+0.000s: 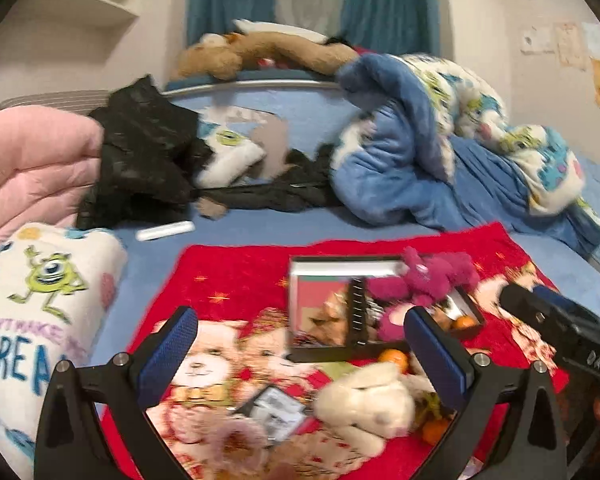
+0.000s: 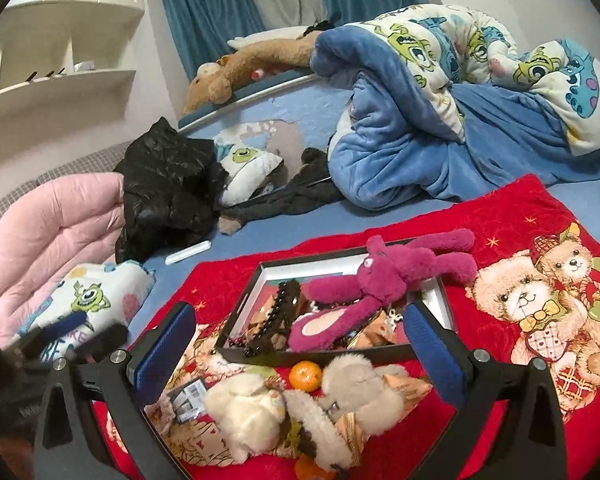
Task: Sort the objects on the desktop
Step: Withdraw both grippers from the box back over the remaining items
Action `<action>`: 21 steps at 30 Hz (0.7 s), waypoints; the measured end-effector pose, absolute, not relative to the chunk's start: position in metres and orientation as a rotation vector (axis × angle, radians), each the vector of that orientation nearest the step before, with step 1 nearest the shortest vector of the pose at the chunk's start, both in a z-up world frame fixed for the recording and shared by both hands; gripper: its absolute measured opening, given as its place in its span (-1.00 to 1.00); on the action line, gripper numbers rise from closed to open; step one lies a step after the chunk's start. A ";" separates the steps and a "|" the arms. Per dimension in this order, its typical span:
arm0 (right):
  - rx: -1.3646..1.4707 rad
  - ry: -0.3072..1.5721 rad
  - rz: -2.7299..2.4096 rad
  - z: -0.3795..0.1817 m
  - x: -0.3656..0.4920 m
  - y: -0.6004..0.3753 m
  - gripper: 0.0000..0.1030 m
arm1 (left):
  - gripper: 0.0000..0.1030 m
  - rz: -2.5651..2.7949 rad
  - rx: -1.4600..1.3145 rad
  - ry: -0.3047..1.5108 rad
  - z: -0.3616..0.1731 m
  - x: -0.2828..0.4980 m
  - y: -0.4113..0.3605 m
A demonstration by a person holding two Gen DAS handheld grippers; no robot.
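Note:
A black tray [image 2: 440, 292] sits on a red teddy-bear cloth [image 2: 512, 216] on the bed. In it lie a magenta plush bear [image 2: 380, 280] and a black hair claw [image 2: 280, 312]. In front of the tray lie a tangerine [image 2: 306, 376], a cream plush [image 2: 244, 408], a beige fluffy plush [image 2: 360, 380] and a barcode card [image 2: 190, 396]. My right gripper [image 2: 300, 344] is open and empty above these. My left gripper [image 1: 300, 352] is open and empty over the cream plush [image 1: 364, 404], the tray [image 1: 320, 354] and the magenta bear [image 1: 420, 284].
A blue blanket [image 2: 400, 140], a black jacket [image 2: 168, 188], a pink quilt [image 2: 52, 224] and a white tube [image 2: 188, 254] lie on the bed beyond the cloth. White shelves [image 2: 60, 76] stand at the left. The right gripper's body [image 1: 560, 324] shows at the right of the left wrist view.

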State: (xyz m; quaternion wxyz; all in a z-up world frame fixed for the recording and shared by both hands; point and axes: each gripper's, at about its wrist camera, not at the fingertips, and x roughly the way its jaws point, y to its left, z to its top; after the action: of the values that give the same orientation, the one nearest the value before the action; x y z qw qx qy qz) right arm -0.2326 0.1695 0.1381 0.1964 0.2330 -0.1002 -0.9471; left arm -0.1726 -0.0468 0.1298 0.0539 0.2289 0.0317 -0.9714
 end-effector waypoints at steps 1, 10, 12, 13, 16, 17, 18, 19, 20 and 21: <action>0.649 -0.274 -2.647 0.139 -0.230 0.167 1.00 | 1.00 -2.938 0.690 0.115 0.131 -0.170 -0.054; 0.627 -0.232 -2.645 0.141 -0.213 0.158 1.00 | 1.00 -2.830 0.706 0.170 0.128 -0.157 -0.098; 0.632 -0.244 -2.643 0.140 -0.214 0.160 1.00 | 1.00 -2.814 0.714 0.121 0.123 -0.155 -0.098; 0.632 -0.244 -2.643 0.140 -0.214 0.162 1.00 | 1.00 -2.802 0.719 0.086 0.120 -0.155 -0.097; 0.640 -0.233 -2.653 0.140 -0.214 0.163 1.00 | 1.00 -2.787 0.760 0.044 0.108 -0.157 -0.095; 0.643 -0.231 -2.656 0.140 -0.213 0.164 1.00 | 1.00 -2.799 0.783 0.044 0.102 -0.159 -0.093; 0.651 -0.235 -2.655 0.139 -0.212 0.166 1.00 | 1.00 -2.801 0.789 0.041 0.101 -0.159 -0.091; 0.654 -0.239 -2.653 0.137 -0.212 0.167 1.00 | 1.00 -2.798 0.790 0.041 0.100 -0.161 -0.089; 0.661 -0.244 -2.651 0.136 -0.212 0.168 1.00 | 1.00 -2.794 0.780 0.045 0.099 -0.160 -0.087; 0.671 -0.248 -2.651 0.134 -0.212 0.169 1.00 | 1.00 -2.796 0.769 0.044 0.098 -0.160 -0.084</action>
State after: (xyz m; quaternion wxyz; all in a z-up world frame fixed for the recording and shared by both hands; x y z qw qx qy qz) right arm -0.2117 0.1694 0.1336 0.1966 0.2398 -0.0886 -0.9466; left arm -0.1597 -0.0844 0.0983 0.1206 0.2631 0.0149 -0.9571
